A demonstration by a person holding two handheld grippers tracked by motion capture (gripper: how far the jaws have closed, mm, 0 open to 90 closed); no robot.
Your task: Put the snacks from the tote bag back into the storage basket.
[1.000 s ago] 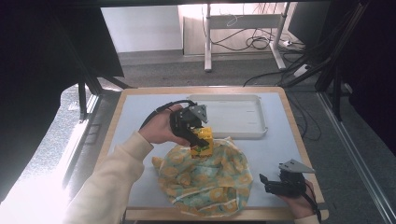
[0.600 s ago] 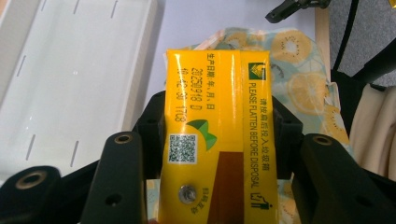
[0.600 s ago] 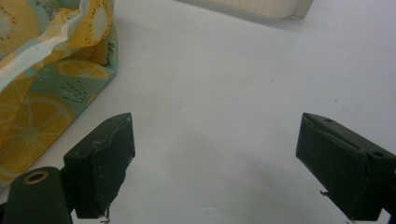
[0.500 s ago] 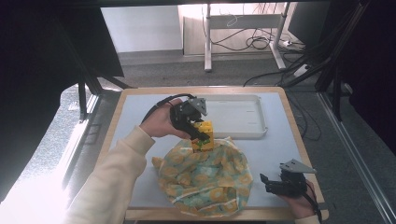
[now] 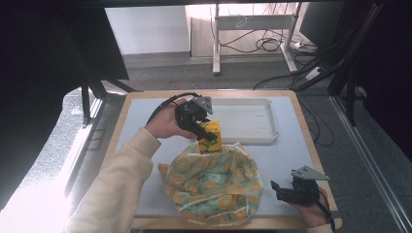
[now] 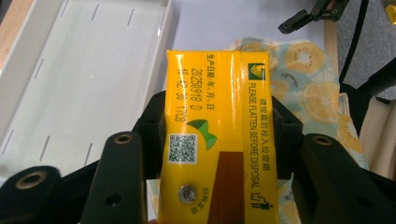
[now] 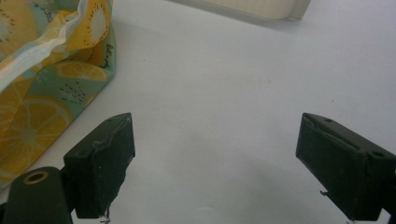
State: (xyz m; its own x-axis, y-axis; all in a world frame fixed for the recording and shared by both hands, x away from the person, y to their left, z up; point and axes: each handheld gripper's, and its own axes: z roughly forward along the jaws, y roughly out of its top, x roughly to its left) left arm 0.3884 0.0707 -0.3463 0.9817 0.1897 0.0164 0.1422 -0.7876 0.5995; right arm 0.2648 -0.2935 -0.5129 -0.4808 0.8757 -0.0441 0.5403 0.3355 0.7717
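A yellow drink carton [image 5: 210, 136] [image 6: 217, 135] hangs just above the far edge of a fruit-print cloth bag [image 5: 214, 182], beside the white tray [image 5: 252, 138]. My left gripper [image 5: 206, 133] [image 6: 217, 121] is shut on the carton, its black jaws pressed on both long sides. In the left gripper view the tray [image 6: 79, 79] lies to the left and the bag [image 6: 308, 93] to the right below the carton. My right gripper [image 5: 284, 190] [image 7: 215, 168] rests open near the table's front right corner, nothing between its jaws; the bag [image 7: 42, 79] lies to its left.
The tray holds nothing that I can see. The pale table top [image 5: 286, 155] has bare room between bag and right gripper. A wooden rim [image 5: 311, 141] borders the table. Desk legs and cables [image 5: 262, 43] stand on the floor beyond.
My left gripper has lifted the yellow carton a little up and away from the bag toward the tray. The right gripper has stayed put.
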